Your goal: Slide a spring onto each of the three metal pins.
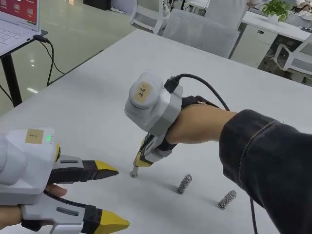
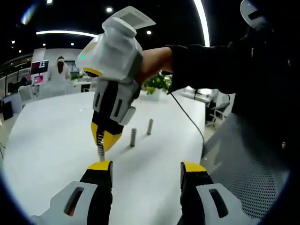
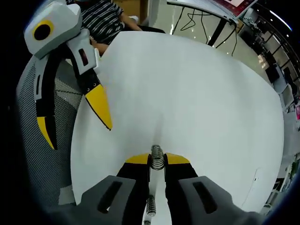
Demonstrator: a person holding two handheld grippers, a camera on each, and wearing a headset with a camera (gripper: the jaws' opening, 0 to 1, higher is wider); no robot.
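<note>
White tabletop (image 1: 97, 87) with two springs (image 1: 184, 184); chairs (image 1: 146, 17), laptop (image 1: 17, 19), potted plant (image 1: 275, 9) beyond.

I read the counter (image 1: 97, 87) as plain white. The left gripper (image 1: 122, 197) and right gripper (image 1: 139, 163) both have white housings, black jaws and yellow tips. The left gripper also carries a tan label (image 1: 34, 136) and a green light (image 1: 48, 138). The held spring (image 3: 157, 158), left spring (image 1: 184, 184) and right spring (image 1: 227, 199) are silver-grey. The sleeve (image 1: 273, 161) is near-black denim, and the cable (image 1: 204, 83) is black.
</note>
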